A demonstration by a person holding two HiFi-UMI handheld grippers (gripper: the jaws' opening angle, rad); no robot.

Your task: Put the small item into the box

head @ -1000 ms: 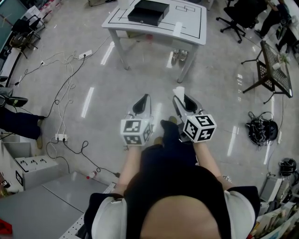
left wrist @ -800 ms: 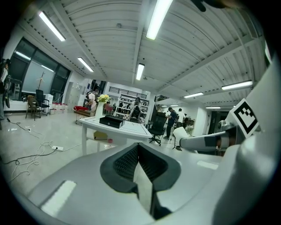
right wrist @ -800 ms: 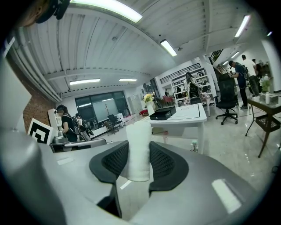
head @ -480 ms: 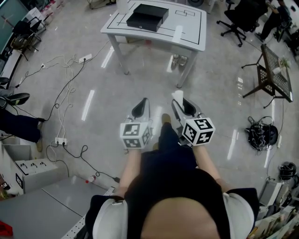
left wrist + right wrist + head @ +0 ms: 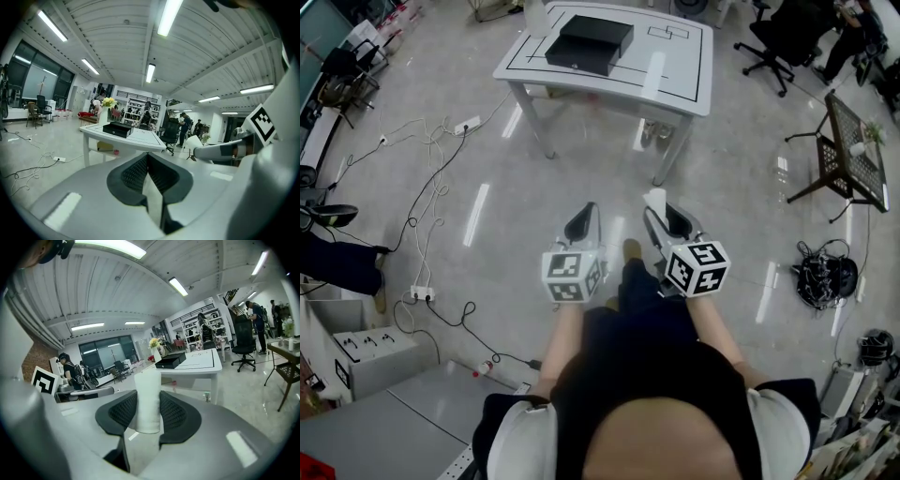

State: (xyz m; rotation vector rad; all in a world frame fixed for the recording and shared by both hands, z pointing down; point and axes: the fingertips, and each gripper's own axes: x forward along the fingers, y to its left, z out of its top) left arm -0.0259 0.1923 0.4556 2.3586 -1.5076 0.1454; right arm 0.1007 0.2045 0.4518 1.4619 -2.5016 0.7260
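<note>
Head view: the white small item stands upright, pinched between the jaws of the right gripper, above the floor.
The left gripper is just beside it, jaws pressed together on nothing. The black box lies on the white table at 12 o'clock, well apart. Loose cables lie at 10 o'clock, an office chair stands at 1 o'clock.

Black box far off; interior too small to tell.
</note>
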